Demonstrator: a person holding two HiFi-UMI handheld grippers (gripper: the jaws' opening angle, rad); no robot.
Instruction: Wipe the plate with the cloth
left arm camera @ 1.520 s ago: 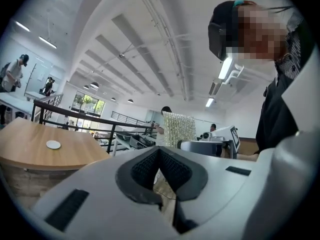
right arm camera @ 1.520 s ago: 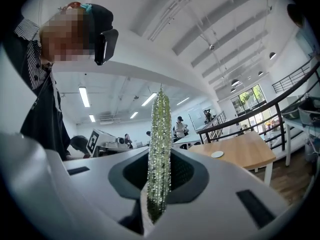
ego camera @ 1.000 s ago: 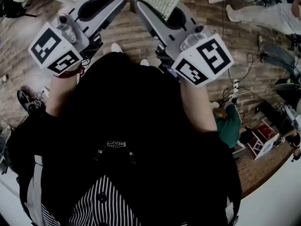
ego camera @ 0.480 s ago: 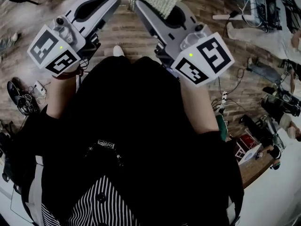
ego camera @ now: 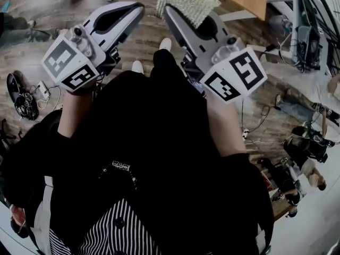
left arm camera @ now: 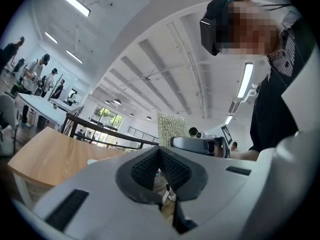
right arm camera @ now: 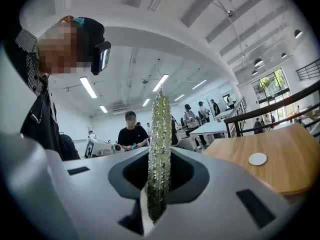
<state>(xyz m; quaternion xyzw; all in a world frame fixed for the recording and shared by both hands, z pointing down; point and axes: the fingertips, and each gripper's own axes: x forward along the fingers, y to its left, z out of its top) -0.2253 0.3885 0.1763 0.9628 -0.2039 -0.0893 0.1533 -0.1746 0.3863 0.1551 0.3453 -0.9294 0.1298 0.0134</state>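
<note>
Jaws of the right gripper [right arm camera: 160, 171] are pressed together on the cloth [right arm camera: 160, 134], a pale green, nubbly piece that stands edge-on between the dark pads and rises well above the tips; from the head view the same cloth [ego camera: 187, 1] fans out past the tip of that gripper [ego camera: 172, 9]. Beside it the left gripper [left arm camera: 159, 156] has its ribbed pads closed against each other at the tips with nothing between them, and in the head view it [ego camera: 137, 8] is held level with the right one, a little apart, both in front of the person's black top [ego camera: 154, 142]. A wooden bench [right arm camera: 285, 171] stands to the right of the cloth, apart from both grippers, with a small white disc [right arm camera: 258, 159] lying on it. Below is a brown plank floor [ego camera: 133, 41] strewn with cables [ego camera: 24, 105]. Around is a large white hall with strip lights [right arm camera: 160, 82], a dark railing [right arm camera: 280, 106], a white table [right arm camera: 212, 129] and a bystander [right arm camera: 131, 131]. Black-and-white square markers cover the left cube [ego camera: 69, 65] and the right cube [ego camera: 234, 73].
</note>
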